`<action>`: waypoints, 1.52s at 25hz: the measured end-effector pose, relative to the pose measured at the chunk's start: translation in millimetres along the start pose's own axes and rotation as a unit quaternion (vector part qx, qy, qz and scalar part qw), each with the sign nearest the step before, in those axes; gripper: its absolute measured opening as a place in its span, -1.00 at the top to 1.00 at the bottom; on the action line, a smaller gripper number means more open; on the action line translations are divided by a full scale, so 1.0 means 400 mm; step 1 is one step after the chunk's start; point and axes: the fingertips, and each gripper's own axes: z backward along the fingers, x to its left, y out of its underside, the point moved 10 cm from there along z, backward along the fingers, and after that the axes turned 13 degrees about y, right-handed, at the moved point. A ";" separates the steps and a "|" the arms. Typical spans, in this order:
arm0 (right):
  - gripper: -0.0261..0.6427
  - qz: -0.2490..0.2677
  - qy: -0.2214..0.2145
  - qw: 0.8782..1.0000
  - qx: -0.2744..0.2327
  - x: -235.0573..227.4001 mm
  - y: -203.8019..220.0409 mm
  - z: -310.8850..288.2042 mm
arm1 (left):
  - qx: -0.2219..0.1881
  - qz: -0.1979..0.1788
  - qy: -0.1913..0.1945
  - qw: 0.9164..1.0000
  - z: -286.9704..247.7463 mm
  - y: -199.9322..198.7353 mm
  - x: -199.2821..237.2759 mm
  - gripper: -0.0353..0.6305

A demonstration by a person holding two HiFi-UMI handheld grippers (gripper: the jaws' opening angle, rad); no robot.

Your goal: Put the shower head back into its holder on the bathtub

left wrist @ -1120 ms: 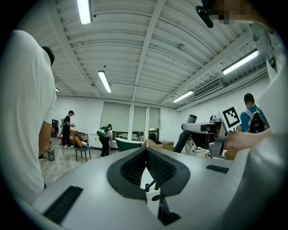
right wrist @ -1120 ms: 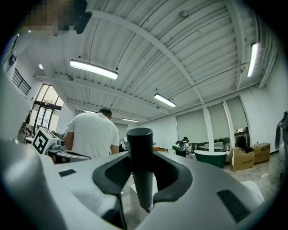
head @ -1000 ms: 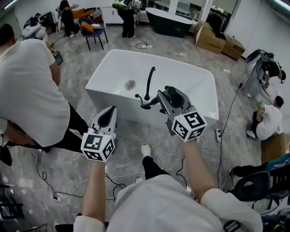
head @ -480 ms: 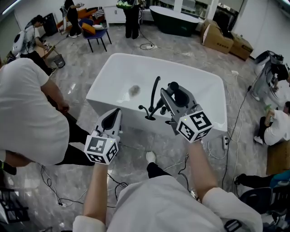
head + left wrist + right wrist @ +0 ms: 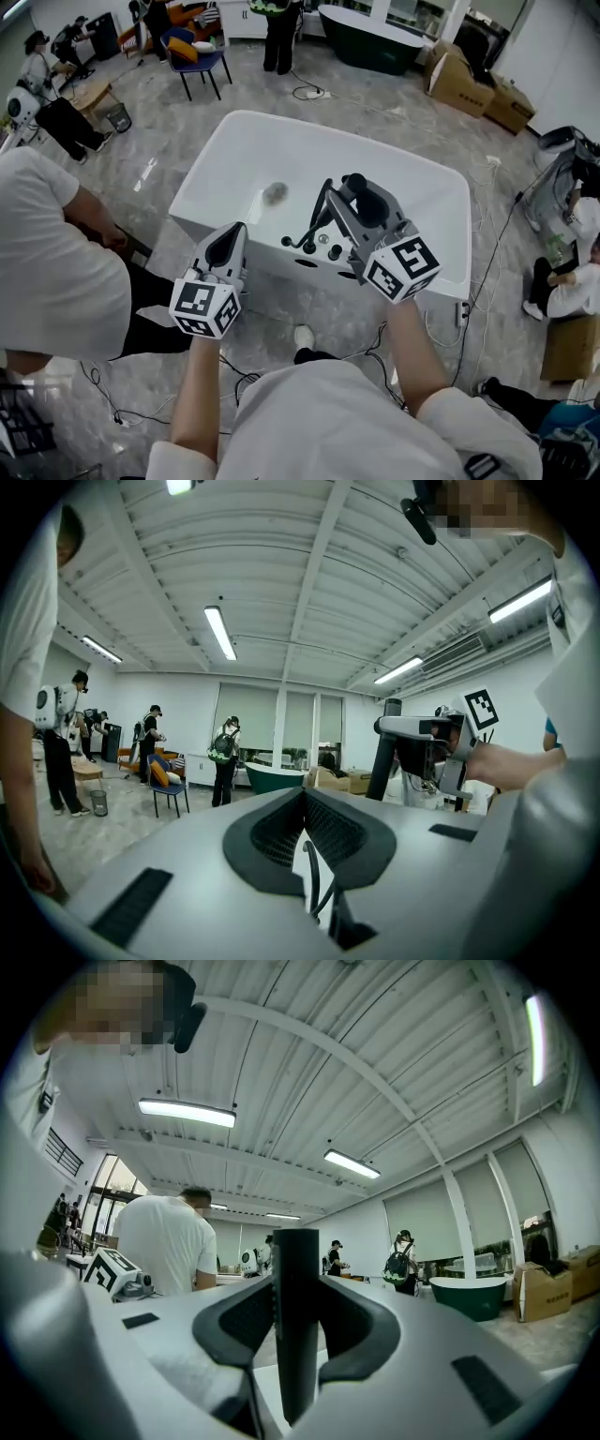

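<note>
In the head view a white bathtub (image 5: 234, 127) stands in front of me, with a black faucet (image 5: 315, 220) and dark fittings (image 5: 335, 251) on its near rim. My right gripper (image 5: 349, 192) hovers over that rim, shut on the black shower head (image 5: 366, 199). In the right gripper view the shower head's handle (image 5: 296, 1354) stands upright between the pads of the right gripper (image 5: 298, 1283). My left gripper (image 5: 234, 232) is left of the faucet, short of the rim, its jaws together and empty. The left gripper (image 5: 303, 794) sees the held shower head (image 5: 381, 761) to its right.
A person in a white shirt (image 5: 47, 262) crouches close on the left. Cables (image 5: 103, 375) trail over the grey floor. More people sit at the right (image 5: 572, 272). Cardboard boxes (image 5: 469, 70), a dark tub (image 5: 370, 37) and a blue chair (image 5: 192, 52) stand behind.
Both grippers have moved forward toward the tub, so its near rim and faucet now lie right under the right gripper. The right gripper's hold on the shower head is unchanged.
</note>
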 end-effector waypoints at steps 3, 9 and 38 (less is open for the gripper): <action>0.50 -0.006 -0.009 1.000 0.002 -0.020 0.006 -0.042 | 0.007 0.000 -0.002 1.000 -0.036 -0.005 0.021 0.86; 0.50 -0.014 -0.028 0.999 0.011 -0.072 0.034 -0.122 | 0.015 0.003 -0.004 1.000 -0.128 -0.005 0.057 0.86; 0.50 -0.019 -0.038 0.997 0.070 -0.093 0.153 -0.291 | 0.038 0.018 0.057 0.997 -0.316 0.053 0.238 0.86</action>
